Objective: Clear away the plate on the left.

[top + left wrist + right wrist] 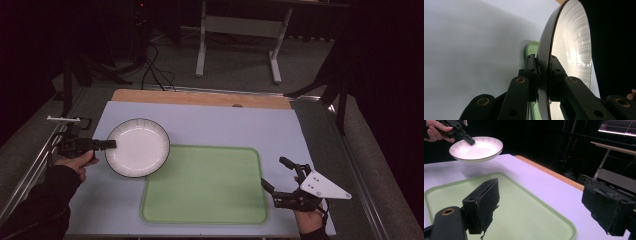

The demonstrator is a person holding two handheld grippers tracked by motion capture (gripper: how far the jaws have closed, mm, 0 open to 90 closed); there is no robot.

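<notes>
A white plate with a dark ribbed rim hangs in the air over the table's left side, partly above the green tray. My left gripper is shut on the plate's left rim, one jaw above and one below. In the left gripper view the two pads clamp the rim of the plate edge-on. From the right gripper view the lifted plate casts a shadow on the mat. My right gripper stands open beside the tray's right edge, nothing between its pads.
A pale blue mat covers the table, with a wooden strip along its far edge. Metal rails run down both sides. A white desk frame and cables stand on the floor beyond.
</notes>
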